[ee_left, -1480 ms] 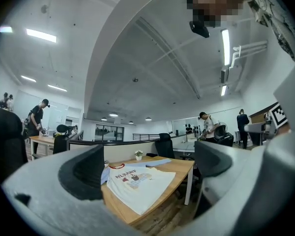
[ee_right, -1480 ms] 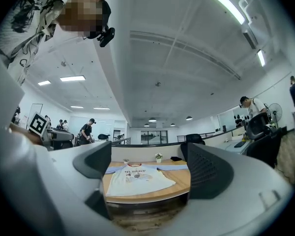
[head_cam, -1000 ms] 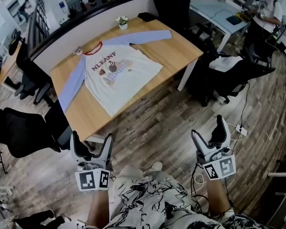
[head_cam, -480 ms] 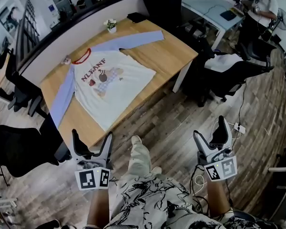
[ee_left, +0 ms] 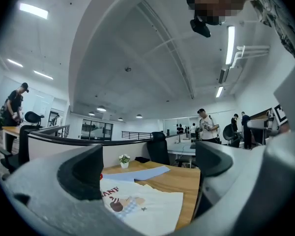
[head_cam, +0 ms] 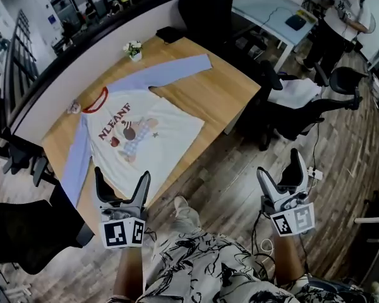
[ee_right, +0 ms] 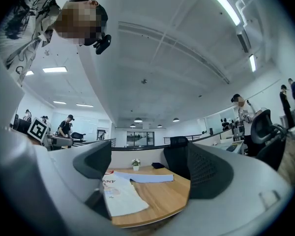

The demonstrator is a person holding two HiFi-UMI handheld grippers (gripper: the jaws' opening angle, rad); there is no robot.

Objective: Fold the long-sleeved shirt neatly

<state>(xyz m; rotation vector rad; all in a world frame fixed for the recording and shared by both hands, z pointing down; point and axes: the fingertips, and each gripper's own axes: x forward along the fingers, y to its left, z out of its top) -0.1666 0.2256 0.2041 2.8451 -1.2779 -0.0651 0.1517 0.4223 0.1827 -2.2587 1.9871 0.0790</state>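
Table (head_cam: 222, 95) closer | shirt (head_cam: 145, 128) flat, hem seemingly behind left tool (head_cam: 121, 177) | right tool (head_cam: 279, 165) and left wide, empty

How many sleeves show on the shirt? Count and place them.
2. The far sleeve stretches rightward across the table; the near sleeve runs along its left edge. Both visible.

Bright, even office light falls from ceiling strip lamps (ee_left: 230, 45), which burn out to plain white, and from small recessed downlights (ee_right: 137, 120). The wooden bench (head_cam: 221, 93) is evenly lit, with soft shadow only beneath it. The head view bends hard at its edges and darkens in the corners. Both gripper views are round fisheye frames ringed in black; the jaws of the left tool (ee_left: 146, 168) and the right tool (ee_right: 150, 168) loom close and soft, while the room beyond is fairly sharp.
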